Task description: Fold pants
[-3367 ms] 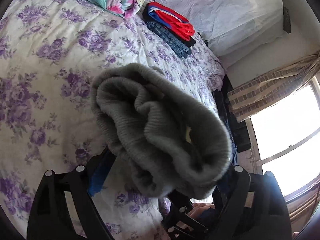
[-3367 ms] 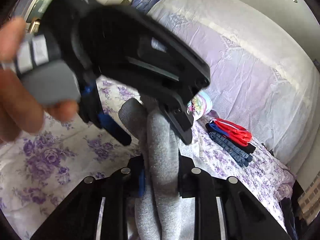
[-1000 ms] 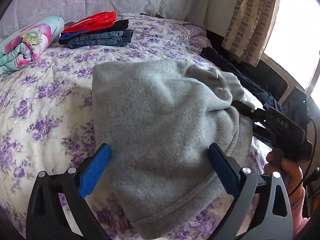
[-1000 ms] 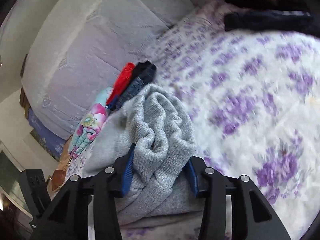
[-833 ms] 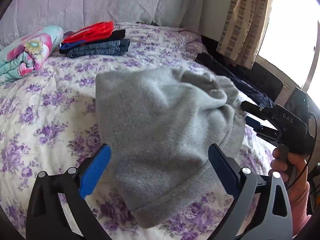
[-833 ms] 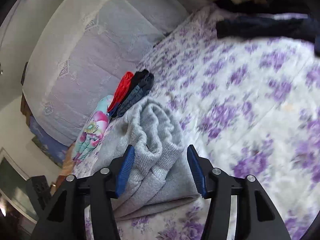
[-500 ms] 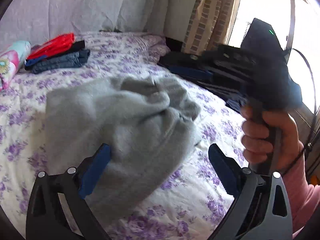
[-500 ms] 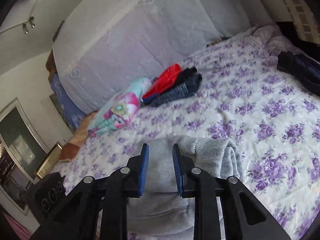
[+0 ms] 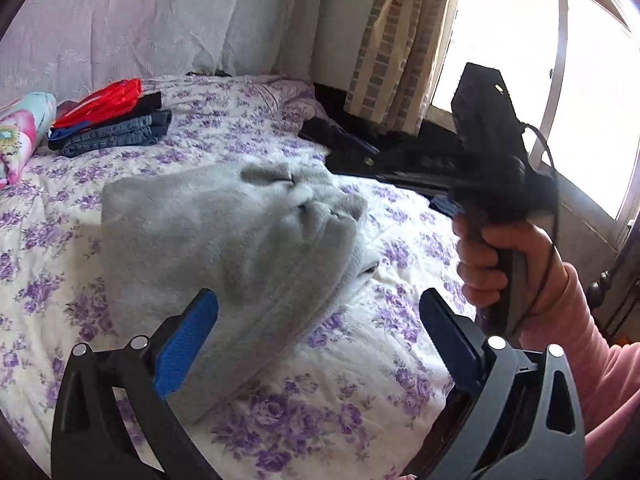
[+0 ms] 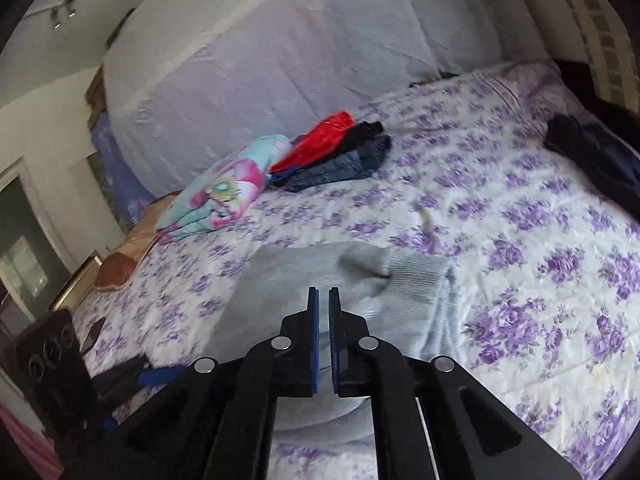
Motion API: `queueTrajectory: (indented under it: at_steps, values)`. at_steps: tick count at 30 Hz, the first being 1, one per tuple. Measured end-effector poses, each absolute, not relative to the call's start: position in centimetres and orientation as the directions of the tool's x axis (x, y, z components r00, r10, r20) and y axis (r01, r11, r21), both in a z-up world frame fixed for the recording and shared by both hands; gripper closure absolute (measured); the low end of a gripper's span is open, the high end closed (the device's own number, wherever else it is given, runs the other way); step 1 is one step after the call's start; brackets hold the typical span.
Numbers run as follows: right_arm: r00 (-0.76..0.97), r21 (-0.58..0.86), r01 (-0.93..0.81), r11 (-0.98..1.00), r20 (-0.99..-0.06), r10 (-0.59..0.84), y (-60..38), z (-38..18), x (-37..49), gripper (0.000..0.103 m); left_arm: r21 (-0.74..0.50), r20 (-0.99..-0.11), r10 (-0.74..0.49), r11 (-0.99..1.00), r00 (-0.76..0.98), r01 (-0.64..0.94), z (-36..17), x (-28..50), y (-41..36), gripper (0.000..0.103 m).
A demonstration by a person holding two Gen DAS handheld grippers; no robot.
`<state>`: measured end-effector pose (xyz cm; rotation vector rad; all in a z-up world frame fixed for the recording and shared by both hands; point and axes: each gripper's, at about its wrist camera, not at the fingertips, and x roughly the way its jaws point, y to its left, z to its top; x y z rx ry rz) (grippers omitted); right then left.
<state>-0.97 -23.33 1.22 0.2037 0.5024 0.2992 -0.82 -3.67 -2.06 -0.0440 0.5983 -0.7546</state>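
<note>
Gray pants lie folded on bed. L gripper wide apart, empty. R gripper just squeezed closed, empty.

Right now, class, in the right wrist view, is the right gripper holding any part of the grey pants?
No: the right gripper is shut on nothing, and the grey pants lie free on the bedspread beneath it.

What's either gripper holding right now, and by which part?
Nothing. The left gripper has its jaws wide open above the gray pants, which lie folded on the bed. The right gripper has just closed its jaws on nothing.
</note>
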Motion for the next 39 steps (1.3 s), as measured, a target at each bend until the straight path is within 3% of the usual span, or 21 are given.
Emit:
queueTrajectory:
  at_steps: [2, 5, 7, 9, 13, 15, 17, 18, 24, 27, 29, 39]
  values:
    - [0.82, 0.21, -0.251, 0.945, -0.472, 0.323, -22.0, 0.5, -1.9, 0.09, -0.253, -0.504, -0.629, 0.762, 0.592, 0.596, -2.2, -0.2, -2.7, 0.005]
    - [0.764, 0.139, -0.208, 0.968, -0.595, 0.25, -21.7, -3.8, -1.6, 0.091, -0.296, -0.601, -0.586, 0.795, 0.543, 0.53, -4.9, 1.8, -2.3, 0.005]
    - [0.778, 0.193, -0.228, 0.954, -0.553, 0.298, -22.8, -5.5, -2.9, 0.091, -0.306, -0.641, -0.572, 0.802, 0.512, 0.514, -6.6, 2.0, -2.2, 0.005]
    - [0.77, 0.245, -0.216, 0.945, -0.552, 0.319, -23.6, -5.8, -3.6, 0.091, -0.227, -0.642, -0.534, 0.817, 0.55, 0.529, -6.3, 0.8, -2.6, 0.005]
    - [0.767, 0.207, -0.211, 0.955, -0.571, 0.293, -23.5, -5.6, -4.2, 0.091, -0.207, -0.647, -0.527, 0.817, 0.551, 0.538, -5.3, 0.1, -2.1, 0.005]
    - [0.773, 0.187, -0.213, 0.959, -0.567, 0.283, -23.0, -4.5, -4.5, 0.087, -0.243, -0.63, -0.541, 0.818, 0.557, 0.521, -4.2, 0.4, -0.8, 0.005]
    - [0.805, 0.176, -0.232, 0.957, -0.518, 0.29, -22.6, -2.7, -5.1, 0.069, -0.261, -0.603, -0.549, 0.822, 0.579, 0.507, -3.2, 1.1, 0.1, 0.005]
    - [0.823, 0.161, -0.235, 0.959, -0.491, 0.284, -22.3, -1.8, -5.2, 0.065, -0.266, -0.592, -0.55, 0.823, 0.589, 0.501, -2.7, 1.5, 0.4, 0.005]
    - [0.848, 0.143, -0.238, 0.961, -0.451, 0.277, -21.9, -0.1, -2.5, 0.062, -0.302, -0.561, -0.569, 0.817, 0.601, 0.491, -1.6, 4.4, -1.1, 0.005]
    - [0.805, 0.113, -0.194, 0.974, -0.549, 0.224, -22.6, -2.7, 0.2, 0.055, -0.26, -0.648, -0.482, 0.867, 0.59, 0.424, -3.7, 6.6, -2.8, 0.005]
    - [0.821, 0.087, -0.209, 0.974, -0.525, 0.224, -22.7, -3.7, -0.2, 0.055, -0.229, -0.717, -0.43, 0.889, 0.548, 0.397, -6.0, 7.8, -3.8, 0.004]
    - [0.861, -0.034, -0.192, 0.981, -0.485, 0.152, -20.9, -1.7, -5.0, 0.046, -0.227, -0.728, -0.402, 0.906, 0.555, 0.358, -5.2, 7.2, -2.9, 0.004]
